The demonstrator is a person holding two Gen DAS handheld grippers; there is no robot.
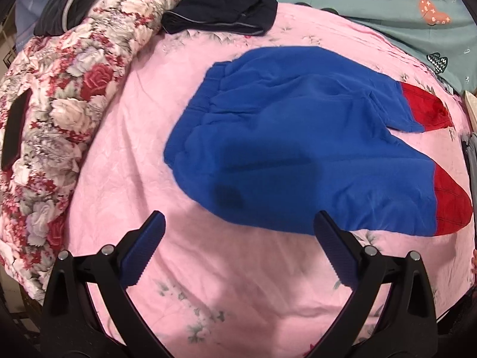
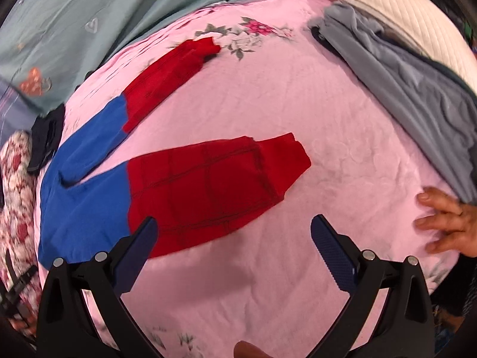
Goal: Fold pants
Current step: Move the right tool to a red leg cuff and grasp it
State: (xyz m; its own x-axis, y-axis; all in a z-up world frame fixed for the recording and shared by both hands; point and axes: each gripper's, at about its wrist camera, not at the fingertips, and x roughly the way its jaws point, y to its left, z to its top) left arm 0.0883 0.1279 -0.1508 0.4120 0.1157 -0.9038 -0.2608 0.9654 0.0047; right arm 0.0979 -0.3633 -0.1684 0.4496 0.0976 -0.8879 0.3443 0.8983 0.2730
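Pants (image 1: 298, 149) spread flat on pink bedsheet (image 1: 238, 283), legs splayed. Left gripper (image 1: 238, 250) and right gripper (image 2: 234, 253) both spread wide, empty. Soft, light, limp fleece — likely to sag; pinch waistband edge and red cuff (image 2: 280, 161).

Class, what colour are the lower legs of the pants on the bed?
Red, below blue upper pants; clearest in the right wrist view.

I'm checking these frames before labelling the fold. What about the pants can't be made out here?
- Left wrist view: the pants leg ends run past the right edge, cuffs unseen.
- Right wrist view: the waistband is cut off at the left edge; motion blur softens the fabric.
- Either view: the underside, hidden against the pink bedsheet.
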